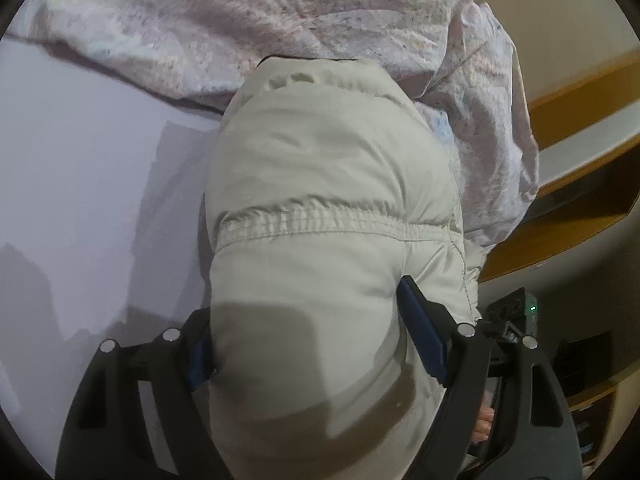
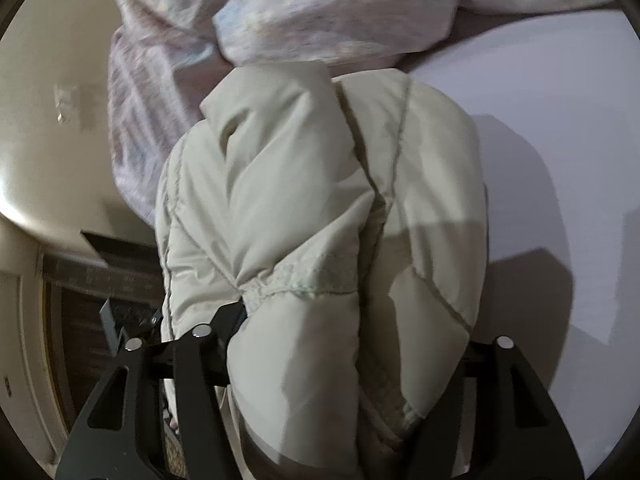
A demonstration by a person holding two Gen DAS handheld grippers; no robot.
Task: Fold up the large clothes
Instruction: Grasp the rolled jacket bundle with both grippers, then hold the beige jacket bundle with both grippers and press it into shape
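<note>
A cream padded jacket (image 1: 320,168), folded into a thick bundle, fills the middle of both views and lies partly on a pale bed sheet (image 1: 80,168). In the left wrist view my left gripper (image 1: 308,304) holds the bundle's near end, with a blue pad (image 1: 424,332) pressed against each side. An elastic seam (image 1: 320,224) runs across the jacket just ahead of the fingers. In the right wrist view my right gripper (image 2: 356,312) has the jacket (image 2: 304,184) bulging between its jaws. Its left fingertip (image 2: 234,314) presses in beside the elastic hem, and cloth hides the right fingertip.
A crumpled pink floral quilt (image 1: 280,20) lies on the bed just beyond the jacket, also seen as the quilt (image 2: 320,12). Wooden shelving (image 1: 580,184) and a dark device with a green light (image 1: 516,308) stand off the bed's edge. Toes of a person (image 1: 484,420) show below.
</note>
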